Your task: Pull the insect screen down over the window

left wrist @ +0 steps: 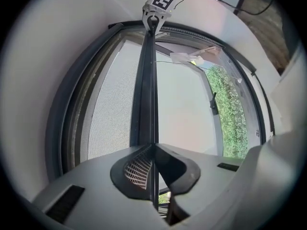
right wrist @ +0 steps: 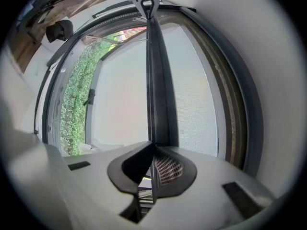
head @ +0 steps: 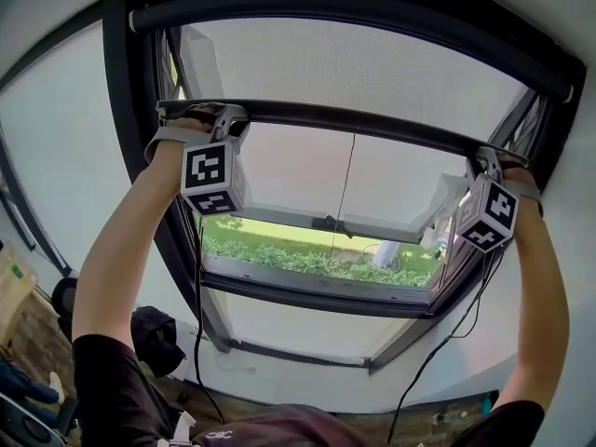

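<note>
The left gripper (head: 224, 119) and right gripper (head: 485, 158) each clamp nearly shut on the slim, dark pull bar (head: 354, 119) edging a fine pale mesh screen (head: 354, 63) inside the rounded black window frame (head: 119, 110).

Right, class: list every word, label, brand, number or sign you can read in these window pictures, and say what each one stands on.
None: no readable word, number, brand or sign shows in any of the three views.
The white marker cube at the head view's left and the white marker cube at its right carry only black-and-white square patterns, not letters or digits.
</note>
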Demonstrator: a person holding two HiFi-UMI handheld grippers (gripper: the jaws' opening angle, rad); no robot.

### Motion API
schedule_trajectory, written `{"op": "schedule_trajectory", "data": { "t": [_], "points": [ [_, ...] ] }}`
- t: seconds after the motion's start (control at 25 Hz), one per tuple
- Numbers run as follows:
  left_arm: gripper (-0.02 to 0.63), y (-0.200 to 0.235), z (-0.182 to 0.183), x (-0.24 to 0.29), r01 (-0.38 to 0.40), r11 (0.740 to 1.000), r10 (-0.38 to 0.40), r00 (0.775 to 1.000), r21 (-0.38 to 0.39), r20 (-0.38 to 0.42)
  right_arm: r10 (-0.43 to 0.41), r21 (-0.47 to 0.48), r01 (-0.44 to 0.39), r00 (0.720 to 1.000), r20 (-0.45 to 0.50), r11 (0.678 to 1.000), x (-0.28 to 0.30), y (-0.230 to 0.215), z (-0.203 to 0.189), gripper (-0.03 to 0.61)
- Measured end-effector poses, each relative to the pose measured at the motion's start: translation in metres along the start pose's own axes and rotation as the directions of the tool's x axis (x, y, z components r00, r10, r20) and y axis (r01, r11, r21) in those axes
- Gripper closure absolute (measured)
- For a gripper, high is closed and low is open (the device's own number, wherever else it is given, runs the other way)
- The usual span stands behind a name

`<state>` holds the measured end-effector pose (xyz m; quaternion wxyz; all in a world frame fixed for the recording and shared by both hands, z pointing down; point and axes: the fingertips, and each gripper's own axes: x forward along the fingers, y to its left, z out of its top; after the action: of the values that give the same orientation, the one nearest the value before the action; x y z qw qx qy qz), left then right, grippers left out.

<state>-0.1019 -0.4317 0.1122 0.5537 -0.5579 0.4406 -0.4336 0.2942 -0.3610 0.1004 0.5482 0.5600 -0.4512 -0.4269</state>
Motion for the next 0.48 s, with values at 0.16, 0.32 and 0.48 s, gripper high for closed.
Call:
{"op": "schedule_trajectory", "data": {
  "t": [0.16, 0.32, 0.48],
  "points": [
    [0.578, -0.023, 0.0, -0.001, 0.077, 0.997, -0.077, 0.997, -0.003, 0.009, 0.058, -0.007, -0.058, 0.998, -0.004, 0.998, 0.0, 0.023, -0.001, 0.557],
    [0.578, -0.045, 0.001, 0.0, 0.144, 0.99, -0.144, 0.989, -0.005, 0.018, 0.099, -0.014, -0.1, 0.995, -0.01, 0.995, 0.001, 0.045, -0.002, 0.557],
    [0.578, -0.06, 0.001, -0.004, 0.151, 0.988, -0.151, 0.988, 0.003, 0.016, 0.113, -0.021, -0.113, 0.993, -0.013, 0.993, -0.001, 0.061, -0.005, 0.557]
  ]
}}
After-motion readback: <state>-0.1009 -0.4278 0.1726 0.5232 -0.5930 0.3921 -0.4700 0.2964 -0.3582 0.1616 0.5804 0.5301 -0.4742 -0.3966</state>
